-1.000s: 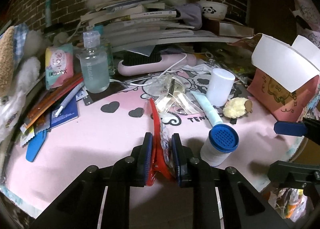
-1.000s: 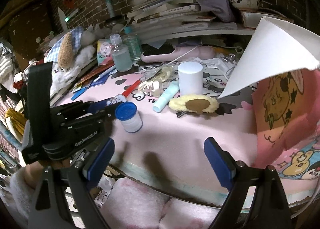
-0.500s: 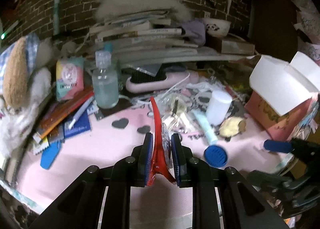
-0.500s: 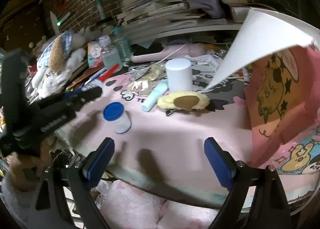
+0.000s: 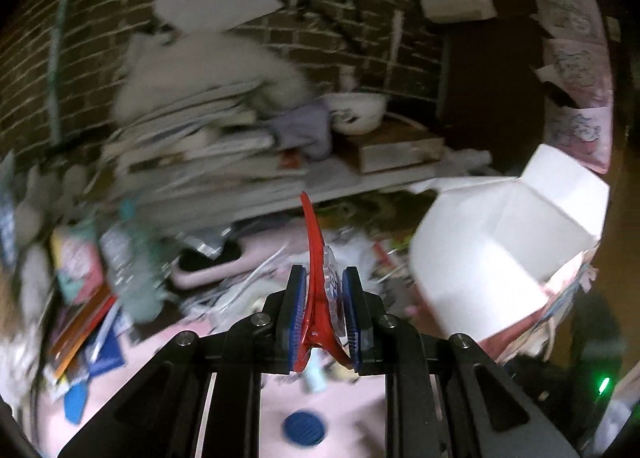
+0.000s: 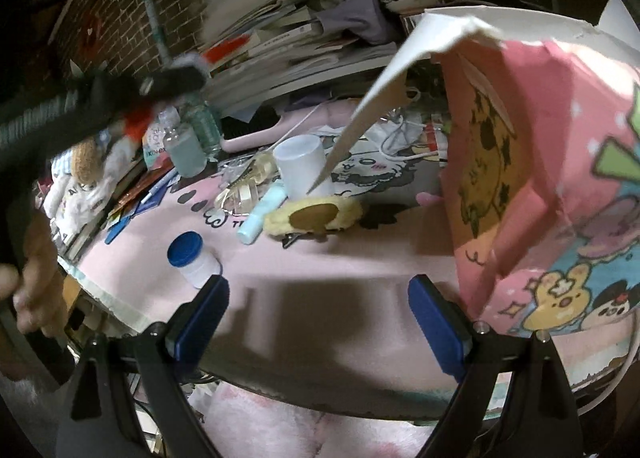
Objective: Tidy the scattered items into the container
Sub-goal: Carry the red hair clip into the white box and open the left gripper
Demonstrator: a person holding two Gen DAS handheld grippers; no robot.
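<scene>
Left gripper (image 5: pixel 323 318) clamps red hair clip (image 5: pixel 316 258), tip upward.

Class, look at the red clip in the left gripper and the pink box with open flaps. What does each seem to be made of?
Red clip: likely glossy moulded plastic, going by its smooth, shiny curve. Pink box: printed cardboard, matte, with plain white flap insides, creased folds and a torn edge.

Jar (image 6: pixel 192 260) front-left on tabletop (image 6: pixel 320 258); tube (image 6: pixel 262 214) and cup (image 6: pixel 302 166) behind it; box (image 6: pixel 540 178) far right.
</scene>
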